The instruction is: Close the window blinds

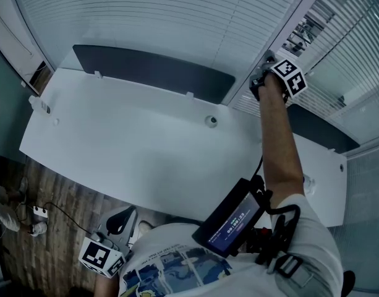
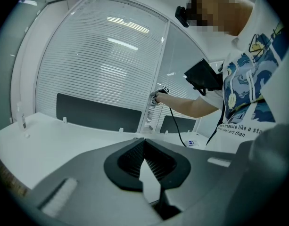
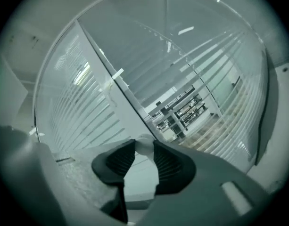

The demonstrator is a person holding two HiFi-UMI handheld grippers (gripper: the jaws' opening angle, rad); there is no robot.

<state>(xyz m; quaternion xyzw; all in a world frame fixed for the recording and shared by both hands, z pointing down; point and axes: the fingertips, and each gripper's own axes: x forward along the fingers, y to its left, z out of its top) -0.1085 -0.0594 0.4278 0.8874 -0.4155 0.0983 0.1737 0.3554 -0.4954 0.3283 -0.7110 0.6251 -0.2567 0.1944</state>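
The white tilt knob (image 3: 143, 142) is clamped by the right gripper (image 3: 144, 148) at the window frame (image 3: 117, 92), and the blind slats (image 3: 229, 112) stand partly open. Further twisting is judged necessary. The left gripper (image 2: 144, 142) is closed on nothing.

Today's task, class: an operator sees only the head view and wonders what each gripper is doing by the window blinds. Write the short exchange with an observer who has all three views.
Operator: From the head view I cannot see between the jaws of the right gripper. Are they on anything?
Observer: Yes. The right gripper view shows both jaws pressed on a small white knob at their tips.
Operator: And the left gripper, low at the edge of my picture?
Observer: The left gripper view shows its jaws together at the tips, with nothing between them.
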